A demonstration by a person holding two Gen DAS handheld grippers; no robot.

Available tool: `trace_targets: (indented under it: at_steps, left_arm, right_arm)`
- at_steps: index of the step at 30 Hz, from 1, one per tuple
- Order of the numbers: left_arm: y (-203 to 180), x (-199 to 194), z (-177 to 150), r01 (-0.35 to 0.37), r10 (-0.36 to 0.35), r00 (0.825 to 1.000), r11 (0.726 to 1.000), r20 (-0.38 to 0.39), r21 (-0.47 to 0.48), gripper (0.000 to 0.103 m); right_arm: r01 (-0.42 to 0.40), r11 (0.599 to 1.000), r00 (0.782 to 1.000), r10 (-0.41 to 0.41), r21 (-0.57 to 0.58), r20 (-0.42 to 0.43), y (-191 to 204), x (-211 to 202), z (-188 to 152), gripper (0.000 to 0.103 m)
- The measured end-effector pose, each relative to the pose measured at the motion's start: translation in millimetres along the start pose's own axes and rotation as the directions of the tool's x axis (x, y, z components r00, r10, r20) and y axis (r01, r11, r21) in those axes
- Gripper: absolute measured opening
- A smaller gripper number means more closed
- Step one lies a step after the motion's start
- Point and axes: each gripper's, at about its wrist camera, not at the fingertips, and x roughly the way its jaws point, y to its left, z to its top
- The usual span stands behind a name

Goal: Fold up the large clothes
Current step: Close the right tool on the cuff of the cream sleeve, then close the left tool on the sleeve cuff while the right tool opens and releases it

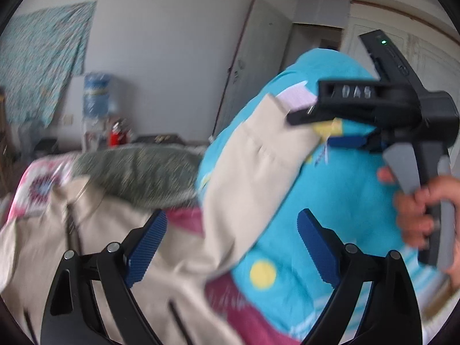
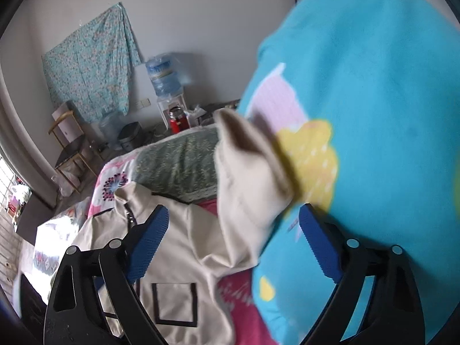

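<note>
Both pairs of fingers spread wide, nothing pinched: left gripper (image 1: 233,215) with ribbed blue pads apart over cloth, right gripper (image 2: 233,210) likewise, gripped by a hand (image 1: 422,210) at 3 o'clock in the left view.

Beige jacket (image 2: 178,244) flat on the bed at 6 to 7 o'clock of the right view, collar toward 10 o'clock. Dark zipper (image 2: 129,215) down the middle, dark-trimmed patch pocket (image 2: 175,304) below.

One sleeve (image 2: 244,178) reared up from the body, long axis from 6 toward 12 o'clock, cuff uppermost. Leans on a turquoise bundle (image 2: 373,143) filling 1 to 5 o'clock, just beyond the right fingertips and between their lines, not touched by either pad. Probably the right hand's to take, being nearer; from the left view the cuff sits far off at 1 o'clock.

Smooth, matte, limp weave, creased at the elbow. Fleecy bundle with yellow and pink print; green leaf-patterned pillow (image 2: 178,164) at 11 o'clock; magenta bed cover (image 2: 238,290) beneath.
</note>
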Motion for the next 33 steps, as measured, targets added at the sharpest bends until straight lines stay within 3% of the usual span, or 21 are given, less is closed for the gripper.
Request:
trace_targets:
  at_steps: [4,6,8,9,11,15,21,25,27,28,31,33]
  left_arm:
    - [-27.4,47.8,23.7,0.115,-0.115,0.993,0.993,0.011,-0.021,0.09]
    - [-45.4,67.7,32.5,0.128,-0.129,0.991,0.992,0.038,0.006,0.09]
    - [-61.0,81.4,32.1,0.124,-0.126,0.991,0.99,0.036,0.06,0.089]
    - [-73.8,90.2,32.2,0.129,-0.134,0.99,0.987,0.045,0.099,0.089]
    - [-96.8,97.0,29.5,0.112,-0.126,0.99,0.977,0.068,0.18,0.088]
    - [-137.2,99.5,20.3,0.046,-0.093,0.988,0.942,0.126,0.332,0.081]
    - [-142.5,93.7,18.1,0.035,-0.099,0.982,0.932,0.159,0.362,0.08]
    - [-115.6,98.1,8.7,0.018,-0.064,0.987,0.955,0.149,0.295,0.077]
    - [-108.7,105.2,9.4,0.008,-0.043,0.99,0.967,0.131,0.255,0.067]
    - [-105.5,109.0,11.9,0.022,-0.047,0.993,0.973,0.105,0.231,0.058]
    - [-103.2,117.1,21.2,0.05,-0.066,0.993,0.985,0.095,0.162,0.052]
    - [-106.8,120.7,27.0,0.067,-0.079,0.993,0.989,0.086,0.131,0.034]
  right_arm:
    - [-0.01,1.0,1.0,0.011,-0.016,0.006,-27.8,13.3,0.1,0.082]
    - [0.01,0.999,1.0,-0.01,-0.032,0.01,-43.3,17.8,-0.9,0.074]
    - [-0.018,1.0,1.0,0.018,-0.019,0.02,-56.3,11.2,-1.5,0.049]
    - [-0.059,0.998,0.998,0.059,0.005,0.034,-67.6,7.4,-4.2,0.042]
    - [-0.134,0.99,0.991,0.133,0.038,0.036,-80.6,7.7,-6.9,0.01]
    - [-0.108,0.994,0.992,0.108,0.009,0.062,-86.9,6.3,-10.8,0.008]
    - [-0.114,0.993,0.987,0.111,0.022,0.115,-86.2,11.5,-12.5,0.008]
    - [-0.168,0.986,0.979,0.165,0.021,0.117,-83.2,11.1,-9.3,0.007]
    - [-0.207,0.978,0.973,0.204,0.025,0.107,-83.1,12.3,-7.2,0.007]
    - [-0.227,0.973,0.97,0.223,0.032,0.098,-82.0,14.5,-7.3,0.007]
    - [-0.287,0.957,0.954,0.282,0.048,0.099,-79.8,17.7,-4.8,0.007]
    - [-0.291,0.956,0.953,0.286,0.042,0.101,-74.7,15.4,-4.0,0.007]
